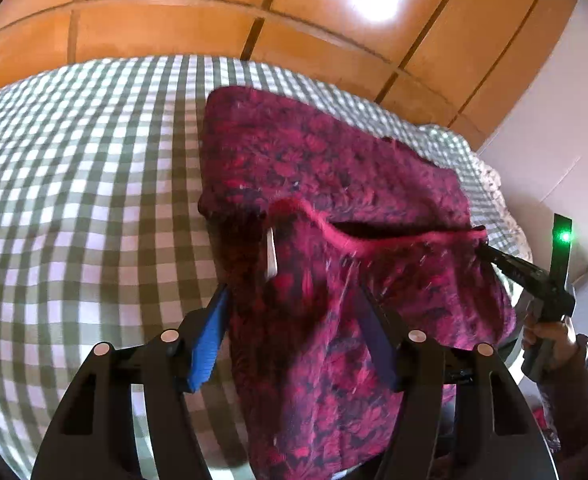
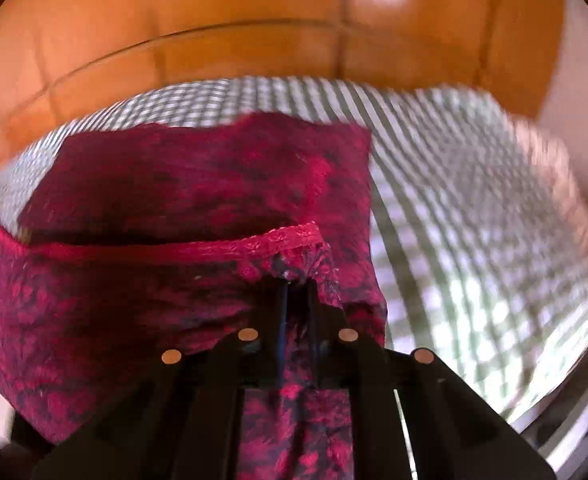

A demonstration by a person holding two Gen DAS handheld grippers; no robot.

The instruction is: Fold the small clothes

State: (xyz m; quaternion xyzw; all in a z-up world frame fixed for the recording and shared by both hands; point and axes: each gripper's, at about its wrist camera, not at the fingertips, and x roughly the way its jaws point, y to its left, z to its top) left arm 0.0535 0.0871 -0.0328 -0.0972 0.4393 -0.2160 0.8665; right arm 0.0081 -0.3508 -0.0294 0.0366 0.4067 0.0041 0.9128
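Note:
A red and dark floral garment [image 1: 334, 184] is held up over the checked bed cover [image 1: 74, 200]; its far part lies on the bed. My left gripper [image 1: 290, 304] is open, its blue fingers [image 1: 210, 332] wide apart, with the cloth draped between and over them. My right gripper [image 2: 296, 280] is shut on the garment's red hem [image 2: 286, 240]; it also shows in the left wrist view [image 1: 490, 248], pinching the hem's right end. The garment fills the middle of the right wrist view [image 2: 174, 184].
An orange wooden wardrobe [image 1: 214, 8] stands behind the bed. A white wall [image 1: 566, 140] is at the right. A crumpled patterned cloth [image 1: 494, 184] lies at the bed's far right. The checked cover spreads left [image 1: 54, 260] and right [image 2: 474, 220].

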